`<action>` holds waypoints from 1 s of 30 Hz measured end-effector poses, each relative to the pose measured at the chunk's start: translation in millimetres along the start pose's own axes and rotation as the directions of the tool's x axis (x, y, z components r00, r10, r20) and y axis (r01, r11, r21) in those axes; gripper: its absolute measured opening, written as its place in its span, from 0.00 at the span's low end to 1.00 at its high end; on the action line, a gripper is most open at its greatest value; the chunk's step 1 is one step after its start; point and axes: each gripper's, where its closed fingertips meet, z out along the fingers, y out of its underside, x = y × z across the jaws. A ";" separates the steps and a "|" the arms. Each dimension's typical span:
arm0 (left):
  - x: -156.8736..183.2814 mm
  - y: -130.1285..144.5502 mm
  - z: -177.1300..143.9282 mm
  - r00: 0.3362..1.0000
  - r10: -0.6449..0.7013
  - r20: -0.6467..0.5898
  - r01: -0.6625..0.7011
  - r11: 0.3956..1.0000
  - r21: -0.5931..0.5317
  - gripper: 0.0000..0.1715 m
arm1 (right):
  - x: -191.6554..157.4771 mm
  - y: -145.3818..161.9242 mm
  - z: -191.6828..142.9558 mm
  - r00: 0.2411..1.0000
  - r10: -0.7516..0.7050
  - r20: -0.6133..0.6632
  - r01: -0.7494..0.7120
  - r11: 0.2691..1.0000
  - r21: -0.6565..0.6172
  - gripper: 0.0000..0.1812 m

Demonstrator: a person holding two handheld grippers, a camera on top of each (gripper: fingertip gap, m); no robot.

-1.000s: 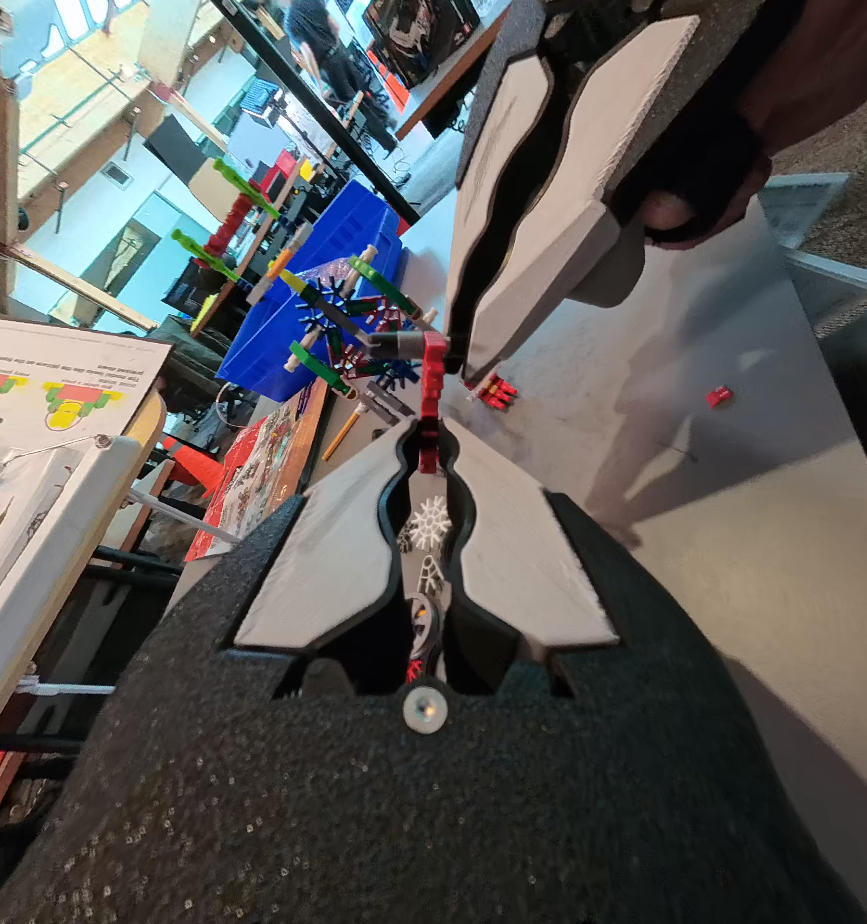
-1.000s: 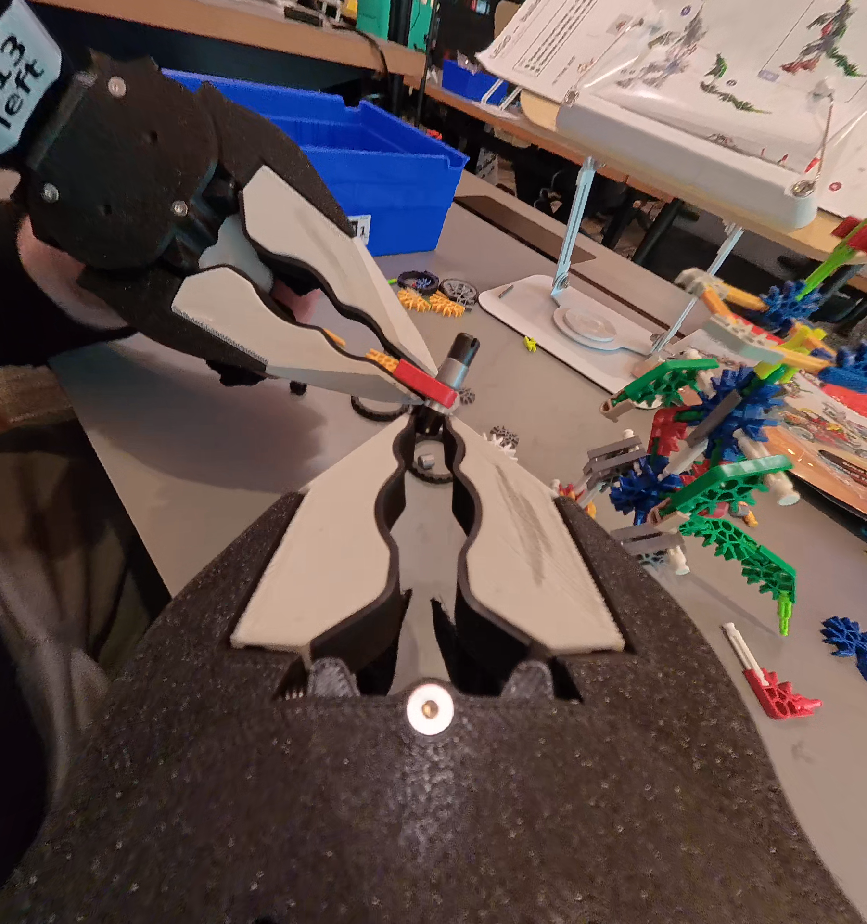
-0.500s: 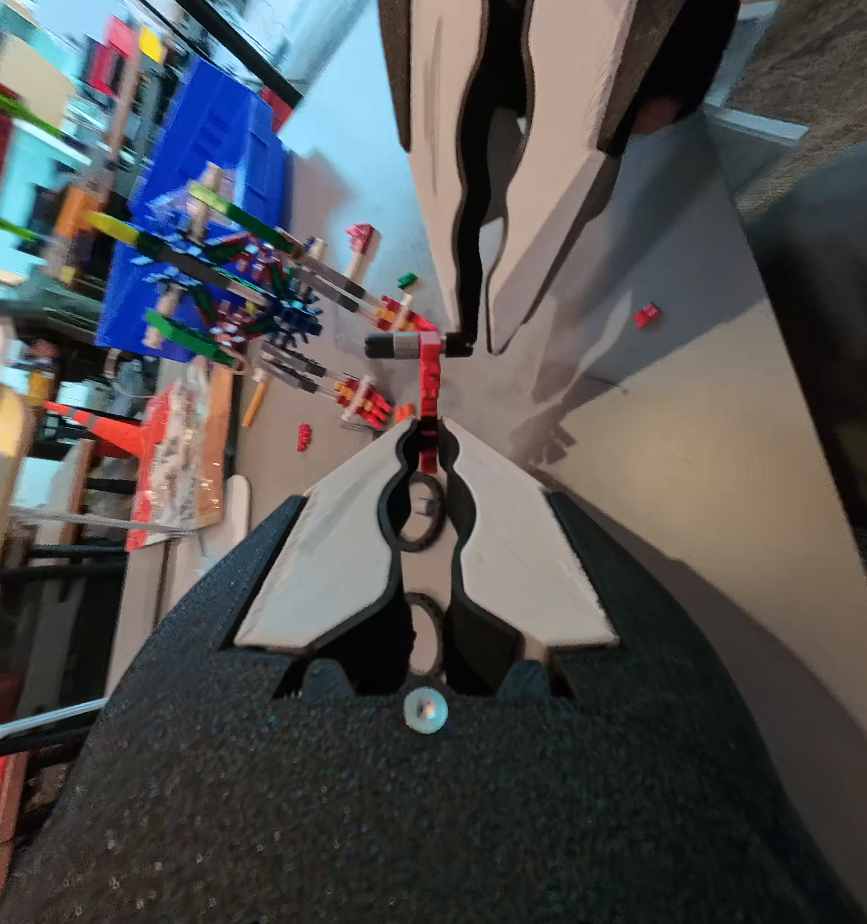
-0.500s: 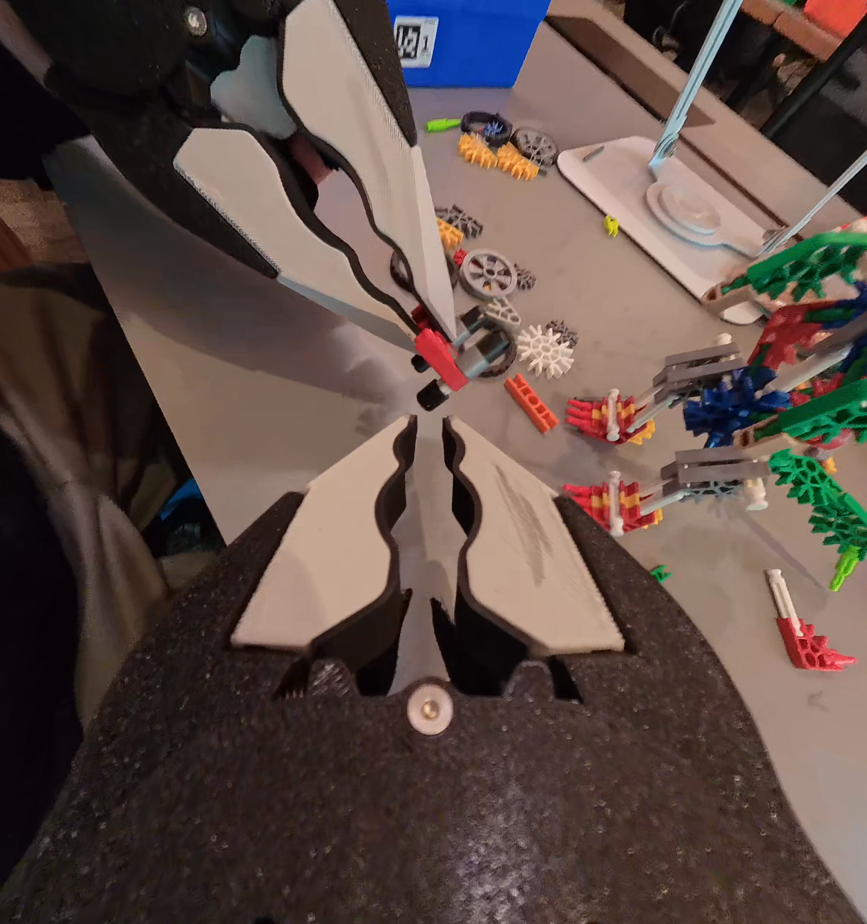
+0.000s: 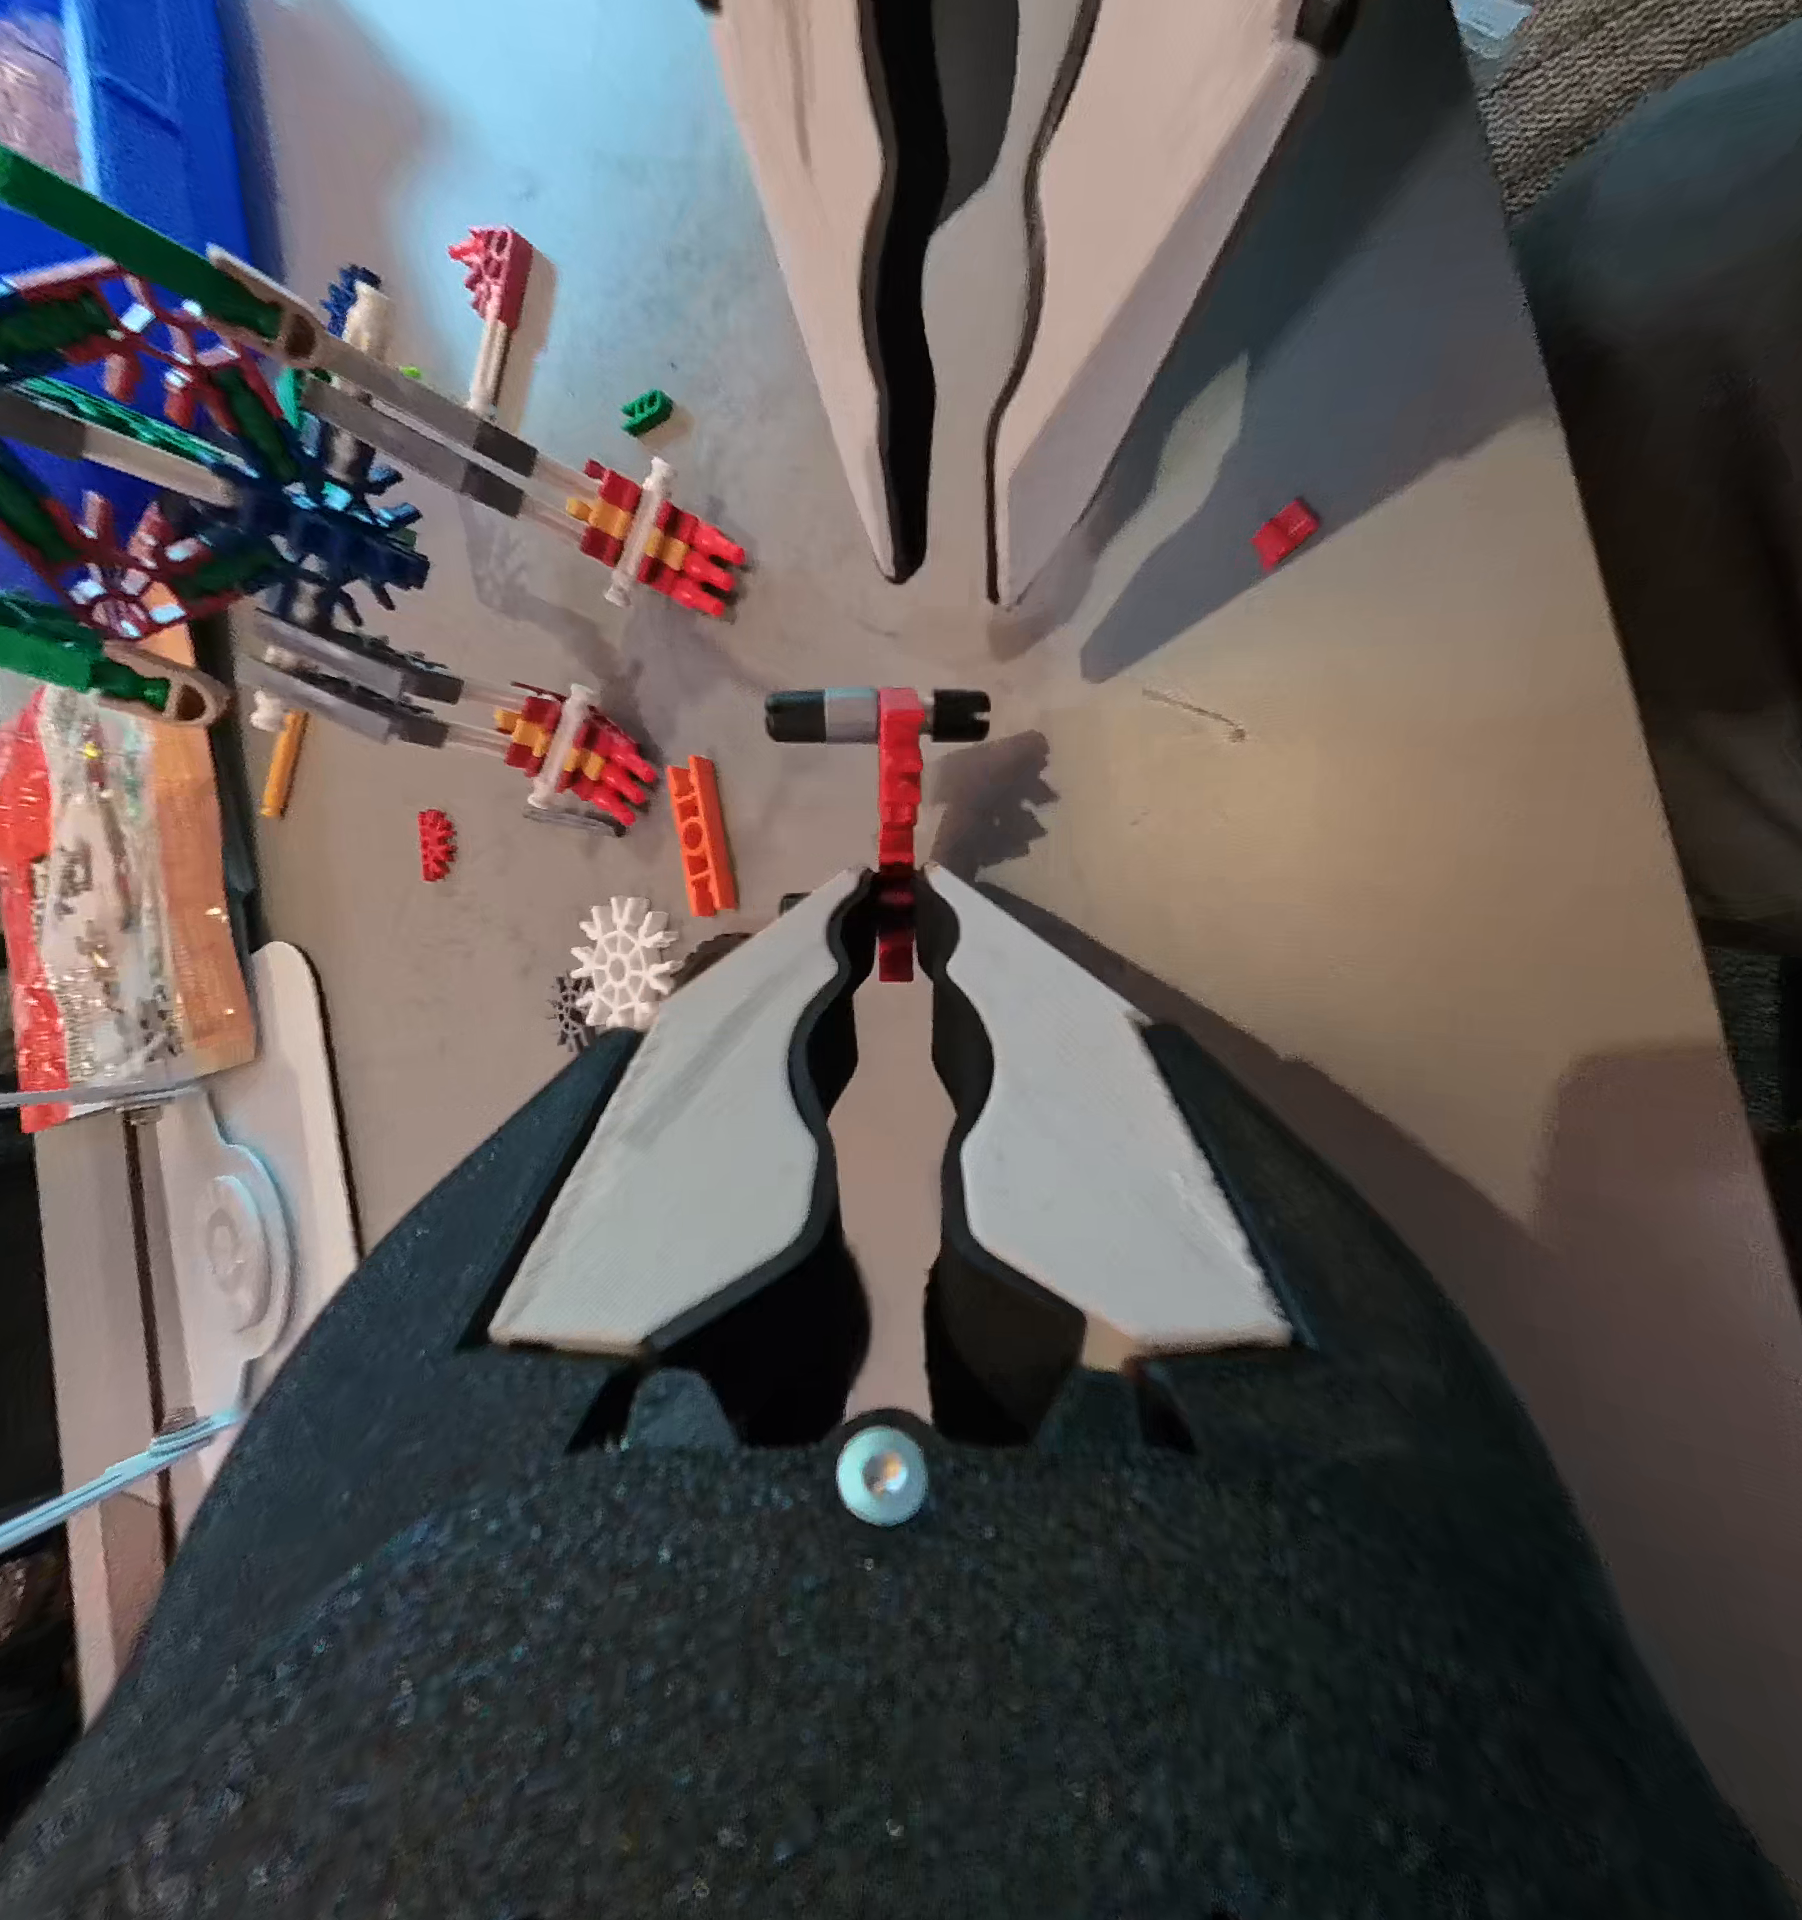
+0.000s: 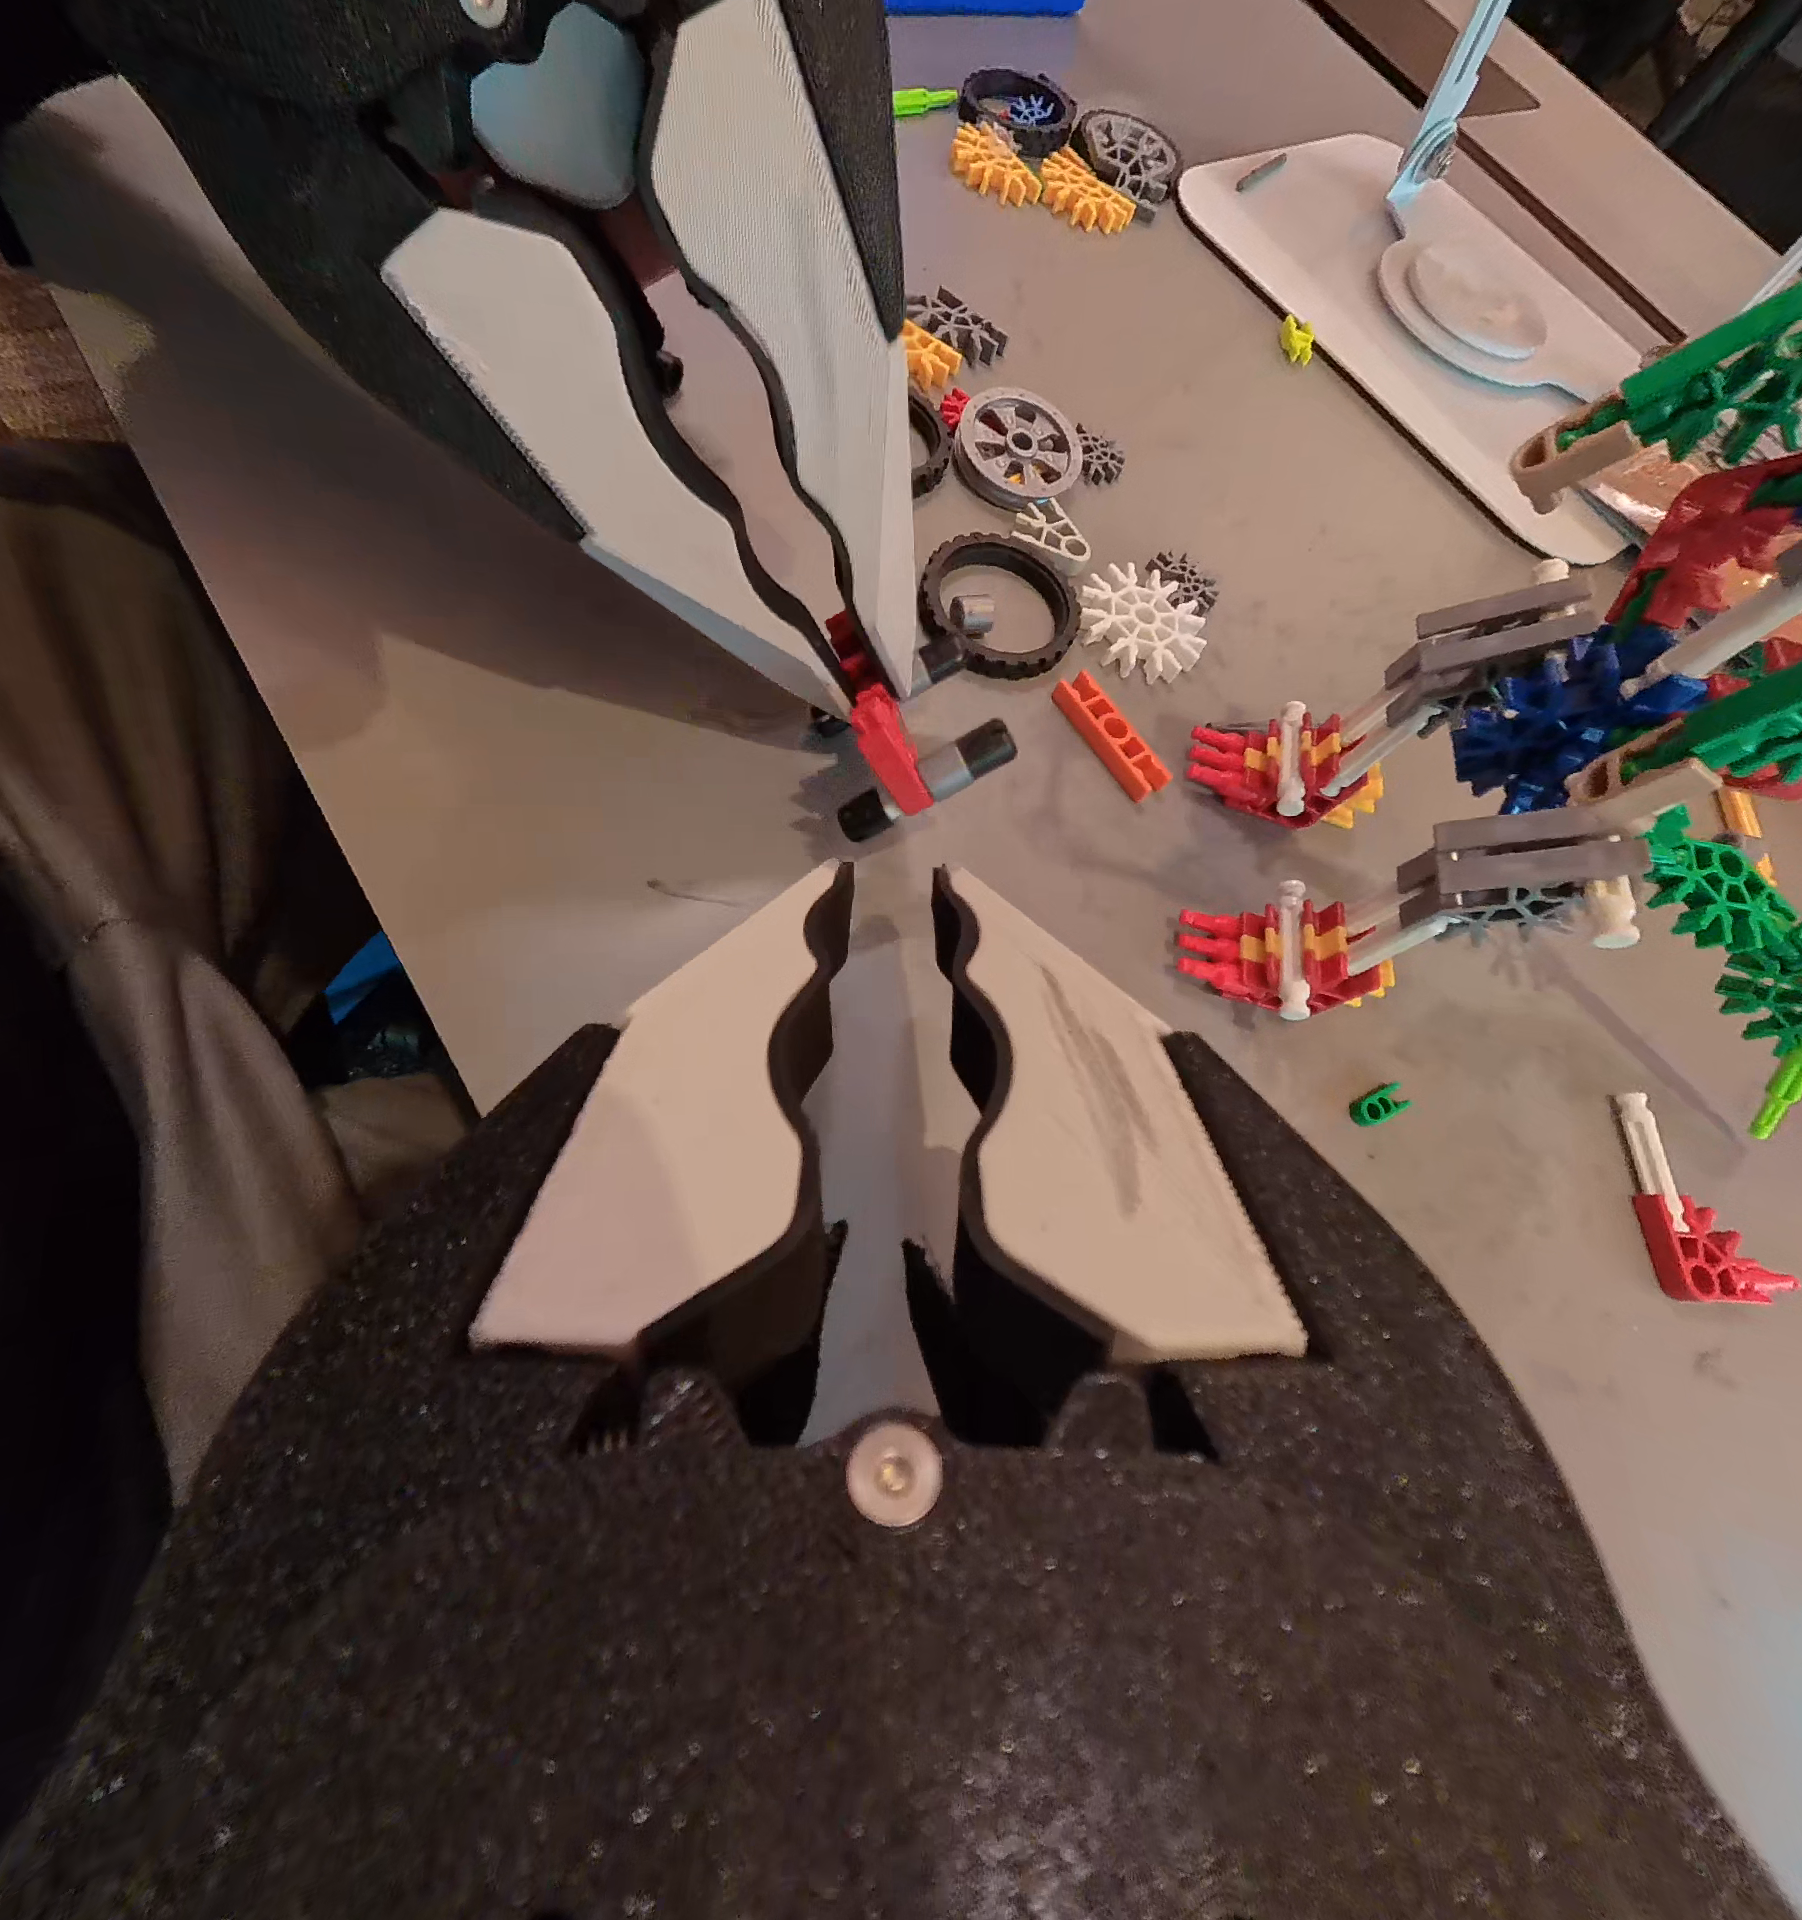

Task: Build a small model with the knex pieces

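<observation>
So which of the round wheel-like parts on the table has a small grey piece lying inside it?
The empty black rubber tyre ring beside the white snowflake connector; the grey spoked wheel behind it has none.

the left gripper (image 5: pixel 895 883) pinches a connector (image 5: pixel 897 821) whose far end carries a rod (image 5: pixel 876 715) crosswise — just above the table (image 5: pixel 1292 935). the right gripper (image 6: pixel 892 873) faces it tip to tip, near, not touching. a tyre (image 6: pixel 1001 613), a snowflake piece (image 6: pixel 1141 621) and a short bar (image 6: pixel 1110 734) lie beside the rod — the big model (image 6: pixel 1603 707) beyond them.

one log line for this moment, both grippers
left gripper: shut on red connector with black rod | right gripper: open, empty, near rod
</observation>
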 end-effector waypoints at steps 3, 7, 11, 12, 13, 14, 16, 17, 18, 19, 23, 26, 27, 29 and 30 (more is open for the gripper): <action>3.1 0.7 3.9 0.999 -0.018 -0.029 0.018 1.000 -0.005 0.03 | 2.4 0.1 -1.0 1.000 0.009 -0.001 -0.009 1.000 0.009 0.08; 2.8 2.8 5.7 0.998 -0.039 -0.041 0.039 0.999 -0.007 0.08 | 5.5 0.1 -1.4 1.000 0.018 -0.001 -0.018 1.000 0.016 0.09; -0.1 2.4 2.9 0.997 -0.066 -0.038 0.067 0.998 0.019 0.11 | 9.6 0.4 -1.0 1.000 0.029 0.000 -0.029 0.999 0.019 0.09; -0.2 2.6 2.1 0.997 -0.072 -0.040 0.073 0.997 0.026 0.11 | 10.4 0.0 -0.8 0.999 0.032 0.002 -0.032 0.999 0.022 0.09; -0.6 2.7 1.5 0.996 -0.075 -0.038 0.076 0.997 0.032 0.12 | 11.1 -0.9 -0.8 0.999 0.034 0.004 -0.035 0.999 0.027 0.10; -1.3 3.2 0.6 0.996 -0.079 -0.035 0.081 0.996 0.037 0.13 | 12.1 -2.1 -0.7 0.999 0.038 0.003 -0.038 0.999 0.034 0.10; -2.4 3.8 -2.4 0.995 -0.097 -0.038 0.099 0.994 0.054 0.15 | 13.7 -4.3 -0.8 0.999 0.047 0.006 -0.047 0.998 0.048 0.11; -3.7 4.3 -4.0 0.993 -0.108 -0.037 0.110 0.992 0.063 0.15 | 13.7 -6.3 -1.4 0.999 0.050 0.014 -0.051 0.997 0.061 0.11; -5.7 5.4 -5.6 0.993 -0.118 -0.031 0.120 0.990 0.070 0.16 | 13.9 -8.6 -2.3 0.998 0.057 0.021 -0.058 0.995 0.077 0.11; -8.3 6.4 -7.2 0.992 -0.128 -0.021 0.129 0.989 0.077 0.17 | 14.6 -10.6 -3.1 0.998 0.066 0.025 -0.068 0.994 0.090 0.11; -16.6 10.4 -15.0 0.987 -0.161 0.008 0.160 0.982 0.104 0.18 | 16.9 -14.0 -5.5 0.996 0.083 0.024 -0.085 0.991 0.104 0.15; -19.4 18.7 -20.5 0.981 -0.192 0.005 0.190 0.977 0.101 0.17 | 19.2 -11.9 -4.6 0.996 0.090 0.017 -0.091 0.993 0.070 0.15; -18.9 20.1 -21.7 0.980 -0.198 -0.003 0.197 0.975 0.103 0.17 | 18.3 -11.3 -3.6 0.995 0.094 0.028 -0.096 0.994 0.057 0.15; -14.9 19.7 -22.2 0.978 -0.206 -0.031 0.209 0.972 0.107 0.16 | 16.9 -9.6 -0.4 0.995 0.095 0.044 -0.096 0.995 0.034 0.16; -12.9 19.0 -21.3 0.978 -0.205 -0.039 0.208 0.973 0.105 0.16 | 17.4 -8.1 1.9 0.994 0.101 0.045 -0.102 0.995 0.020 0.16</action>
